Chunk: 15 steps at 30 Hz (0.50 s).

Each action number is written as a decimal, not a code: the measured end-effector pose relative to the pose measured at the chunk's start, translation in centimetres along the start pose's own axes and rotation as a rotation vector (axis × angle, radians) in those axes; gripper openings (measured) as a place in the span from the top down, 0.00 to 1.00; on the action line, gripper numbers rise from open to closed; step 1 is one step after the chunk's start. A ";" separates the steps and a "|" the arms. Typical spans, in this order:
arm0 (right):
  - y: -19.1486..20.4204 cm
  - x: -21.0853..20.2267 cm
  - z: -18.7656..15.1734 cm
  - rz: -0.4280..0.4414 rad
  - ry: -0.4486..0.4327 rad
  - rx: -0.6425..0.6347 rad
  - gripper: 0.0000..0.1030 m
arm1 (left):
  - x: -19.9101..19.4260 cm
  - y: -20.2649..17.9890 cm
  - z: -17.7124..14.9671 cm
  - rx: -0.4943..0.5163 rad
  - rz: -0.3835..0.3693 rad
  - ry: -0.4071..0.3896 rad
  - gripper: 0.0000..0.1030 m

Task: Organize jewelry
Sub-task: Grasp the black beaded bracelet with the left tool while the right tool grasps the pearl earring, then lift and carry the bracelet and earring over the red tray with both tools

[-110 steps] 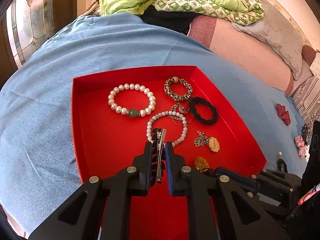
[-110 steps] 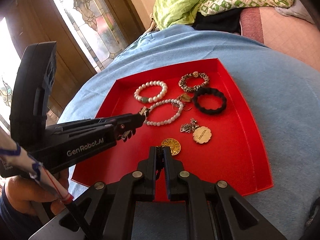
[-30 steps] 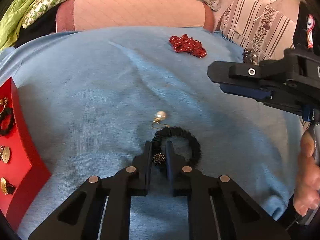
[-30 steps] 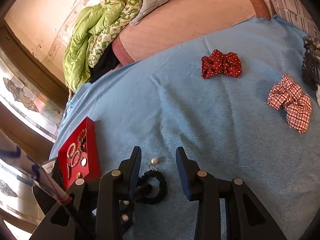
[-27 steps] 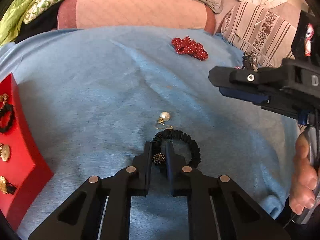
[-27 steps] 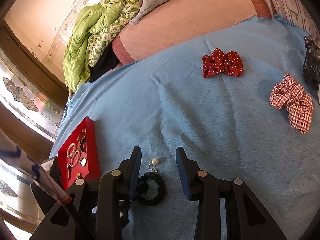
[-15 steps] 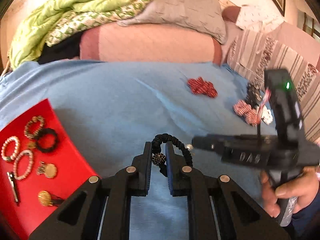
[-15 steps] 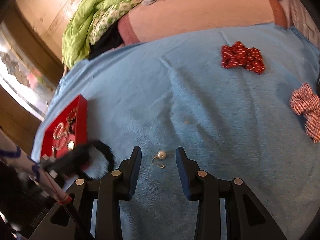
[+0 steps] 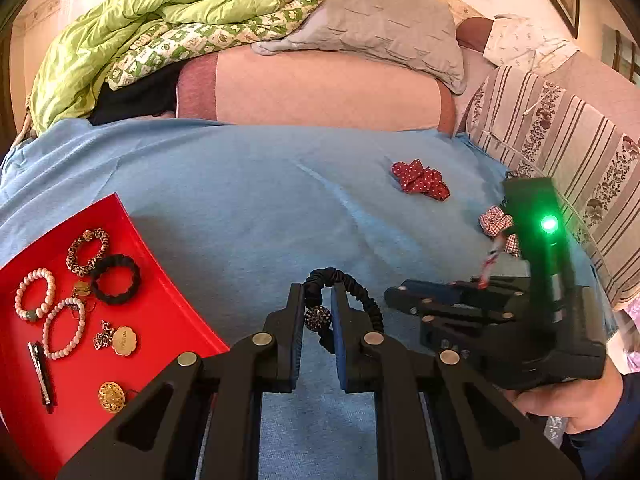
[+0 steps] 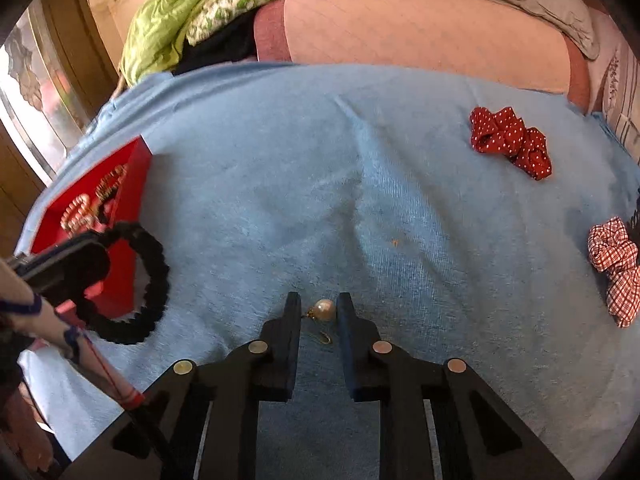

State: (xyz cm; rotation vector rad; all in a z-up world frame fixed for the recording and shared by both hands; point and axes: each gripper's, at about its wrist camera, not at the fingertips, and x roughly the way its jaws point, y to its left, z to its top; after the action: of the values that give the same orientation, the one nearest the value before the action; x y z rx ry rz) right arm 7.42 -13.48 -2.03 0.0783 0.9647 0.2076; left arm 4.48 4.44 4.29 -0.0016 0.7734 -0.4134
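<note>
Jaws on the left gripper (image 9: 318,316) are pinched nearly together on a black beaded bracelet (image 9: 346,284), gripping it at its sparkly bead while the rest of the loop arcs free above the blue bedspread (image 9: 248,184). Those of the right gripper (image 10: 318,314) stand apart with nothing held, low over the cloth, and a pearl earring (image 10: 323,310) lies between their tips with its gold hook trailing back toward the camera; whether either finger touches it I cannot tell.

Two steps look to be in hand at once: the bracelet is lifted and on its way to the red tray (image 9: 168,320), which sits to the left and already holds pearl bracelets, a black braided band, pendants and a hair clip. The earring is lined up for pickup.

Next, the left side probably needs to carry across over the tray's rim and release on a bare patch. The right likely needs to close squarely on the round pearl, which could roll or slip. Beyond, a red polka-dot scrunchie (image 10: 510,140) and a plaid scrunchie (image 10: 614,264) lie well apart.
</note>
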 end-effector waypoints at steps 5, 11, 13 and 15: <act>-0.4 -2.7 0.6 0.044 -0.104 0.037 0.81 | 0.0 0.1 -0.1 -0.005 0.006 -0.007 0.88; -0.6 -3.6 0.8 0.067 -0.123 0.055 0.81 | 0.2 0.0 0.0 -0.005 0.009 -0.005 0.88; -0.5 -3.6 0.9 0.072 -0.125 0.055 0.81 | 0.2 0.0 0.0 -0.005 0.011 -0.005 0.88; -0.2 -3.6 0.9 0.077 -0.126 0.051 0.81 | 0.2 0.0 0.0 -0.005 0.013 -0.004 0.88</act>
State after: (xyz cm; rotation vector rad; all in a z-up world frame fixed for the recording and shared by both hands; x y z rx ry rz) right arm 6.21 -14.42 1.39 0.1736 0.8422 0.2463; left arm 4.63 4.34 4.12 -0.0023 0.7706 -0.3992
